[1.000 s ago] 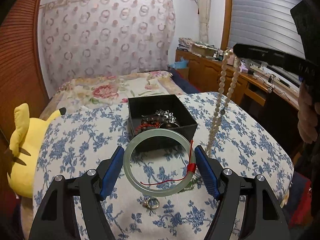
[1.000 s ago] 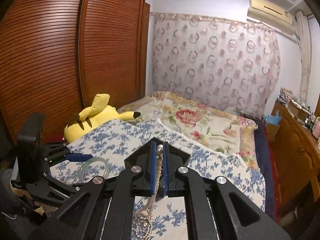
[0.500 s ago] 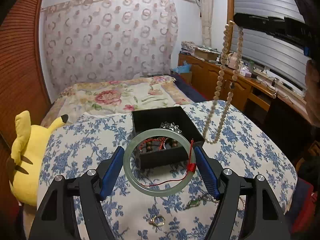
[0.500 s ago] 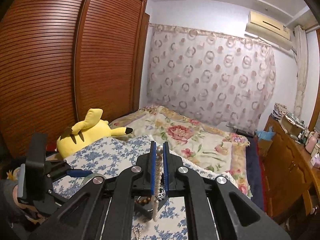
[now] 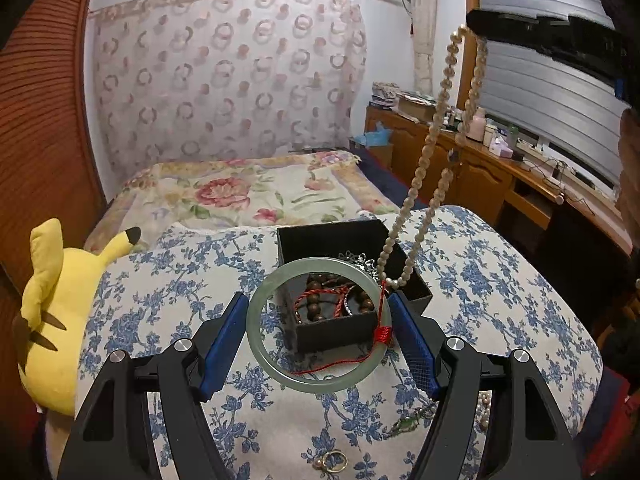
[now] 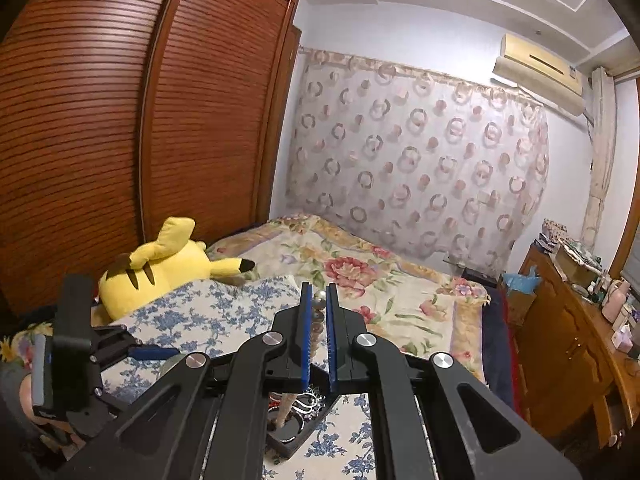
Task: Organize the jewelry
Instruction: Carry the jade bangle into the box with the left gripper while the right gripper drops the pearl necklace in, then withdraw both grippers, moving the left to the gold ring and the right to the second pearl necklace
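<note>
My left gripper is shut on a pale green jade bangle with a red cord, its blue pads pressing the ring's two sides. The bangle hovers just in front of and above an open black box that holds wooden beads, red cord and silver pieces. High at the upper right, my right gripper is shut on a long pearl necklace. The necklace's loop hangs down to the box's right side. In the right wrist view the pads of the right gripper pinch a pearl of the necklace above the box.
The box sits on a blue-flowered cloth over a bed. Gold rings, a green-stone chain and more pearls lie on the cloth nearby. A yellow plush toy lies at the left, a wooden dresser stands at the right.
The right gripper has risen with the pearl necklace, whose lower end now hangs over the box. The left gripper has carried the bangle closer to the box.
</note>
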Demonstrator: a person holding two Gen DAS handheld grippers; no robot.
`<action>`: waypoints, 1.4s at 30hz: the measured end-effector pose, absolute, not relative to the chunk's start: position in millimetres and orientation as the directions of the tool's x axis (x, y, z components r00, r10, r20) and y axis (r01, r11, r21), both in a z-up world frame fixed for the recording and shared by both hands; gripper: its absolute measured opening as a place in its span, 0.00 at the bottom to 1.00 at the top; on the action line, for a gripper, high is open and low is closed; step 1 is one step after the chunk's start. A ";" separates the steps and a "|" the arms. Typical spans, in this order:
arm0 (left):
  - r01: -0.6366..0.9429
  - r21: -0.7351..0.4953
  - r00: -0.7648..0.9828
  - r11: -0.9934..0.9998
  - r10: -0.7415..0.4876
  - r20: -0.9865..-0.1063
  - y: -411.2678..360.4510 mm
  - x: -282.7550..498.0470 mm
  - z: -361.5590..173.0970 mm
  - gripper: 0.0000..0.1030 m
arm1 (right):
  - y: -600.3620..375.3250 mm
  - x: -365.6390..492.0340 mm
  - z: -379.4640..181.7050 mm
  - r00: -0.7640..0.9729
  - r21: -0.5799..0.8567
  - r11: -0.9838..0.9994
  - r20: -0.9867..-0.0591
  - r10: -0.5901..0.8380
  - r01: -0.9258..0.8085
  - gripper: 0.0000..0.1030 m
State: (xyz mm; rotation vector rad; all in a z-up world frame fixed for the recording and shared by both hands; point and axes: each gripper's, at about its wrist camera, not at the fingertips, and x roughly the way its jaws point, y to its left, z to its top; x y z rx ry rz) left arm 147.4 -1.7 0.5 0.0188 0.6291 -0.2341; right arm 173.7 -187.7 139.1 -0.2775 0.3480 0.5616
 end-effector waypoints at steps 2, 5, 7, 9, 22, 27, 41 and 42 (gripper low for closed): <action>0.220 -0.054 0.782 0.974 -0.209 -0.587 -1.7 150.5 -1.0 0.67 | -184.5 179.8 129.2 0.779 -0.156 0.809 -0.420 0.465 -0.567 0.07; 0.219 -0.056 0.781 0.974 -0.209 -0.589 -2.2 157.0 -2.7 0.67 | -180.4 186.7 109.1 0.757 -0.142 0.805 -0.466 0.459 -0.576 0.07; 0.218 -0.056 0.781 0.974 -0.208 -0.589 -3.2 164.3 -3.1 0.67 | -177.9 191.0 93.4 0.739 -0.131 0.802 -0.497 0.455 -0.582 0.07; 0.217 -0.058 0.780 0.974 -0.208 -0.591 -4.2 171.3 -3.6 0.67 | -176.6 196.4 78.2 0.722 -0.119 0.802 -0.527 0.449 -0.586 0.07; 0.209 -0.071 0.733 0.975 -0.204 -0.649 -16.4 221.2 -33.1 0.67 | -186.8 208.1 42.7 0.680 -0.030 0.826 -0.585 0.442 -0.563 0.40; 0.214 -0.057 0.728 0.975 -0.198 -0.656 -23.6 230.4 -35.7 0.67 | -204.9 198.7 38.7 0.689 -0.032 0.834 -0.582 0.432 -0.550 0.40; 0.218 -0.039 0.731 0.975 -0.190 -0.656 -27.8 226.9 -33.8 0.73 | -242.1 175.5 -3.0 0.677 0.030 0.863 -0.607 0.417 -0.505 0.40; 0.219 -0.037 0.734 0.975 -0.190 -0.652 -27.3 224.5 -32.1 0.73 | -243.4 172.2 -6.0 0.677 0.030 0.864 -0.608 0.415 -0.503 0.40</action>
